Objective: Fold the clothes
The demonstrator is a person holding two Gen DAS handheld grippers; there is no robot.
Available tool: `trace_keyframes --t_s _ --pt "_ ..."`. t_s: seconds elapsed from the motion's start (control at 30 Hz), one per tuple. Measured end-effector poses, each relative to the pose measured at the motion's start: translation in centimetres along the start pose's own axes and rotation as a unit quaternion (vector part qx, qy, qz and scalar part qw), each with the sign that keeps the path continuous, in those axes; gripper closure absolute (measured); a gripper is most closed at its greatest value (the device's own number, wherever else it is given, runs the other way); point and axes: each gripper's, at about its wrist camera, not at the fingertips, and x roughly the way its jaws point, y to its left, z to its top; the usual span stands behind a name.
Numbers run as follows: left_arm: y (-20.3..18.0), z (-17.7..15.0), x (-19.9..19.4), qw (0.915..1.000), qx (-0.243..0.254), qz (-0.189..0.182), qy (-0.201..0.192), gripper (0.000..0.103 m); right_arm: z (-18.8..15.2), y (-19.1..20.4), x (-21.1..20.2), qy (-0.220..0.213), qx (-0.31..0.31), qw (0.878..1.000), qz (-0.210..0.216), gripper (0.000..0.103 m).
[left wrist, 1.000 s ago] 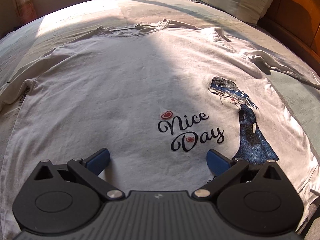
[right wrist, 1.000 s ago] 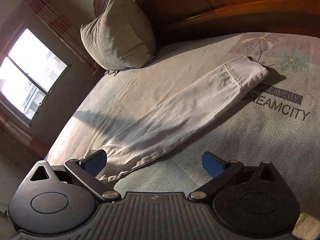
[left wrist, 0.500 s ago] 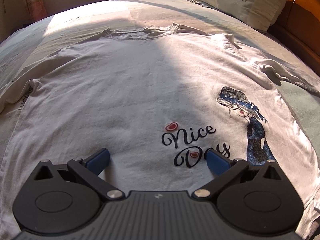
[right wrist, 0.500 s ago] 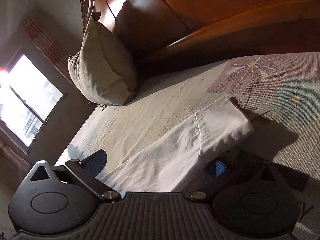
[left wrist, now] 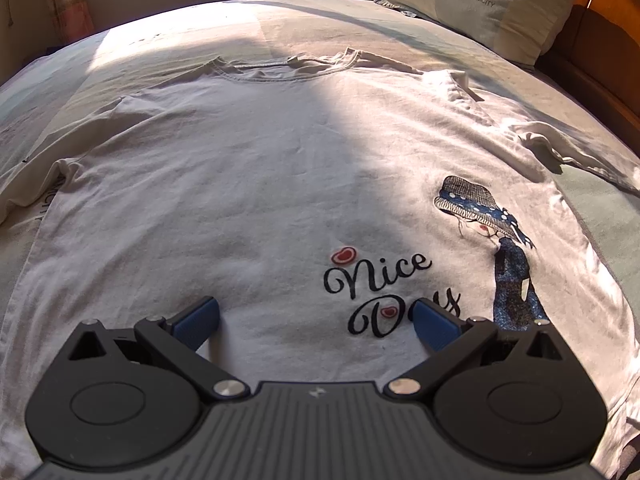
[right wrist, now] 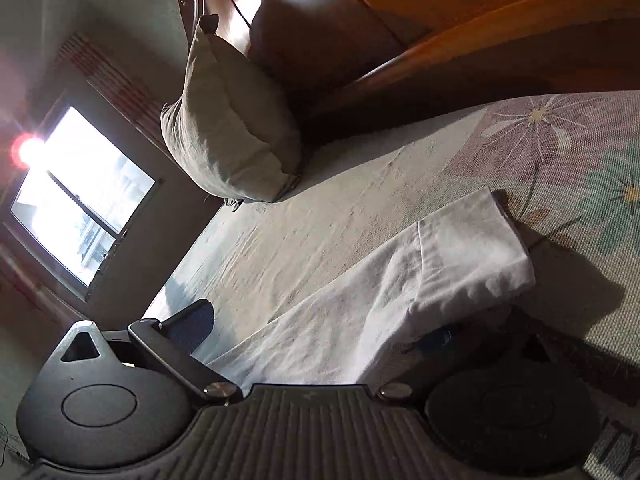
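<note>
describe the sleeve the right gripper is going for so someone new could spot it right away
Start at the wooden headboard with the pale green pillow leaning on it. On the flower-printed bedspread below lies one long white sleeve, its hemmed cuff toward the flowers. It is the only white cloth in that view, draped between the open fingers of the right gripper.

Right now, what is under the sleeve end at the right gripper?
The sleeve lies between the open right gripper fingers. One blue pad sits beneath it, mostly covered. Past the cuff, the flowered bedspread shows; whatever lies directly below the cloth is hidden.
</note>
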Motion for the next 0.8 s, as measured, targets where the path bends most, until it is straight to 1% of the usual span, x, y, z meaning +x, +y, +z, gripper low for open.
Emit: trace_keyframes --t_s 0.1,0.13,0.2,0.23,0.27,0.3,0.33,0.47,0.6,0.63,0.8 --pt "0.1 0.0 -0.1 1.0000 -0.002 -0.002 0.000 0.001 0.0 0.0 0.1 -0.027 0.019 0.999 -0.021 0.005" --pt "0.1 -0.1 -0.1 1.0000 -0.001 -0.002 0.000 0.001 -0.1 -0.1 0.0 -0.039 0.025 0.998 -0.030 0.009" --pt "0.1 -0.1 -0.1 1.0000 0.000 -0.003 0.000 0.001 -0.4 -0.4 -0.3 -0.059 0.033 0.996 -0.053 0.024" --pt "0.1 -0.2 -0.1 1.0000 0.000 -0.004 -0.001 0.001 -0.6 -1.0 -0.5 -0.070 0.042 0.994 -0.072 0.044" --pt "0.2 -0.2 -0.2 1.0000 0.000 -0.005 -0.001 0.001 -0.7 -1.9 -0.9 -0.082 0.065 0.991 -0.087 0.075" --pt "0.2 -0.2 -0.2 1.0000 0.000 -0.005 -0.002 0.001 -0.8 -3.1 -1.2 -0.089 0.097 0.987 -0.090 0.094" --pt "0.2 -0.3 -0.2 1.0000 0.000 -0.005 -0.002 0.001 -0.8 -3.9 -1.3 -0.090 0.116 0.986 -0.081 0.096" --pt "0.1 -0.3 -0.2 1.0000 0.001 -0.003 -0.004 0.001 -0.2 -3.8 -0.9 -0.070 0.098 0.989 -0.080 0.096" --pt "0.2 -0.3 -0.3 1.0000 -0.001 -0.005 -0.001 0.001 1.0 -3.5 -0.6 -0.061 0.083 0.991 -0.090 0.094" --pt "0.3 -0.3 -0.3 1.0000 -0.001 -0.005 -0.001 0.001 1.4 -3.4 -0.7 -0.063 0.072 0.991 -0.094 0.092" --pt "0.1 -0.3 -0.3 1.0000 0.000 0.000 0.000 0.001 3.4 -3.6 -0.4 -0.053 0.039 0.991 -0.118 0.090"
